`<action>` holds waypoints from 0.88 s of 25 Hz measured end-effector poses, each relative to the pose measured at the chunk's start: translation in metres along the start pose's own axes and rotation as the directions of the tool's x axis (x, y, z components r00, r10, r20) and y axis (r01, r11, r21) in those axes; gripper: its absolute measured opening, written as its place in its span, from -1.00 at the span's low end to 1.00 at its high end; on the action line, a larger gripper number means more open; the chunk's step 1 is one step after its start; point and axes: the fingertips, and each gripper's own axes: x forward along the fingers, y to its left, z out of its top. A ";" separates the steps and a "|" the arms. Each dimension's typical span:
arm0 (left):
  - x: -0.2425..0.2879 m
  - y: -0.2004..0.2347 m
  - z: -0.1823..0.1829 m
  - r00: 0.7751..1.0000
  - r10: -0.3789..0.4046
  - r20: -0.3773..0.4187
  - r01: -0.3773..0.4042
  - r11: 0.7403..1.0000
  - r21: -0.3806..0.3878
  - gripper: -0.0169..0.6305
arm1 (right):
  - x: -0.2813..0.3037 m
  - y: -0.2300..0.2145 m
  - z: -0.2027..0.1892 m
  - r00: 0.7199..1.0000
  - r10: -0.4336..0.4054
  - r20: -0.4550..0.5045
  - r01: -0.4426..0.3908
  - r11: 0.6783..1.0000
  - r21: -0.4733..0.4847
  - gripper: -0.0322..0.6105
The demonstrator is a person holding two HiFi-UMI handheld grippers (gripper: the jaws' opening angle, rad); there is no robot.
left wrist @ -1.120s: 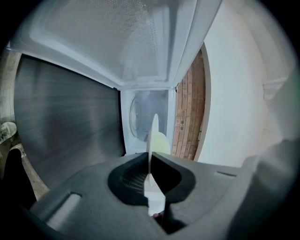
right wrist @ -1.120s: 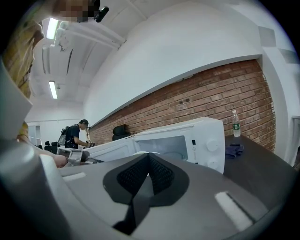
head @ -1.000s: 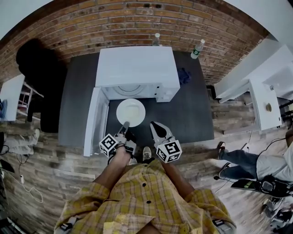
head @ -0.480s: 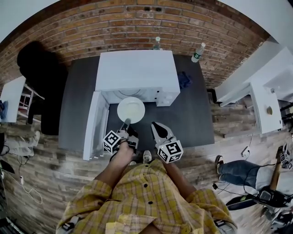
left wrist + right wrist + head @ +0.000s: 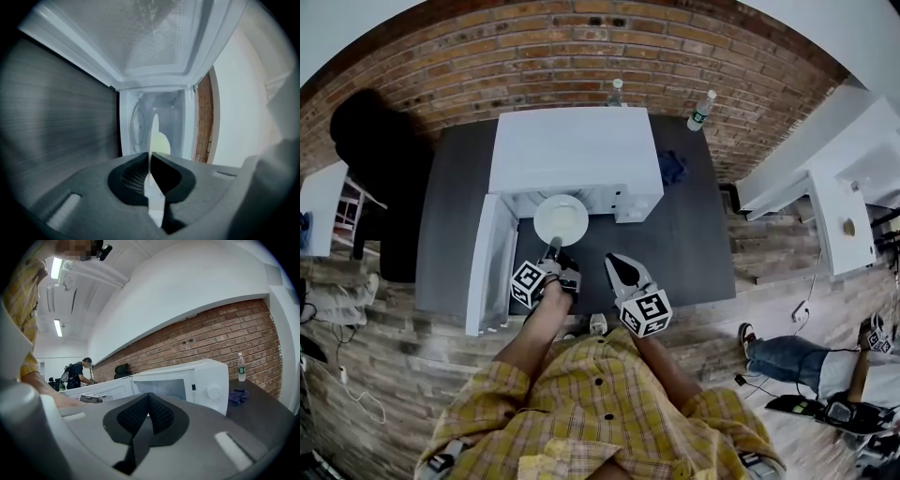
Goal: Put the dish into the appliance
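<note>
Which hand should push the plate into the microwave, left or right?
Left, most likely. The left gripper is shut on the rim of the plate, which sits at the mouth of the open microwave. The right gripper is shut, empty, off to the side.

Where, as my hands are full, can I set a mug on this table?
Right of the microwave the table is bare from the cloth to the front edge. A bare strip also runs left of the open door. Crowded: before the opening, where the left gripper holds the plate, with the right gripper beside.
</note>
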 end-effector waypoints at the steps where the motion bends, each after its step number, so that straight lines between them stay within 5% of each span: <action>1: 0.003 0.002 0.000 1.000 0.002 0.004 -0.002 1.000 0.000 -0.92 | 0.000 -0.001 0.000 1.000 0.001 0.000 -0.001 1.000 -0.001 -0.89; 22: 0.060 0.033 0.021 0.998 0.025 0.059 -0.024 1.000 -0.013 -0.91 | 0.017 -0.017 -0.001 1.000 -0.001 -0.019 0.001 1.000 -0.006 -0.89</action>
